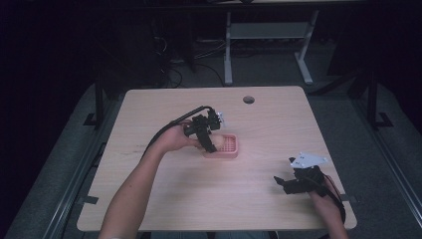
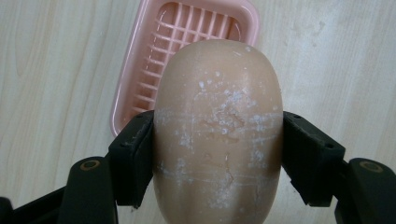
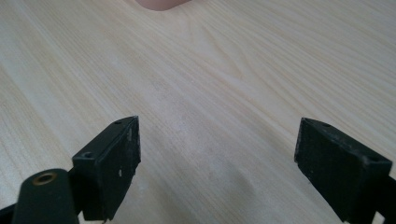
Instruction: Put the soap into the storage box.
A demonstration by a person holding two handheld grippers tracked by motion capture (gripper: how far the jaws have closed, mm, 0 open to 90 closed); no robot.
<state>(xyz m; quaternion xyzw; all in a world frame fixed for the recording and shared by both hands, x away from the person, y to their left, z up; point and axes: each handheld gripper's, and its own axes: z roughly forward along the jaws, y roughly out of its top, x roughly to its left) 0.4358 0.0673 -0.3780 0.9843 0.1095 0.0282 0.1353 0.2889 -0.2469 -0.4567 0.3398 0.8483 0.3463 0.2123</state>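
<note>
Pink soap dish (image 2: 140, 88) waits empty below the soap (image 2: 218, 135) clamped in the left hand-held gripper (image 2: 218, 158), seemingly just above it, unplaced, while the right hand-held gripper (image 3: 217, 158) gapes idle.

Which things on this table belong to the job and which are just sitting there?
In the job:
- oval tan soap bar, clamped in the left claw
- pink slatted plastic soap dish

Just there:
- right claw, open over bare wooden table
- round cable hole
</note>
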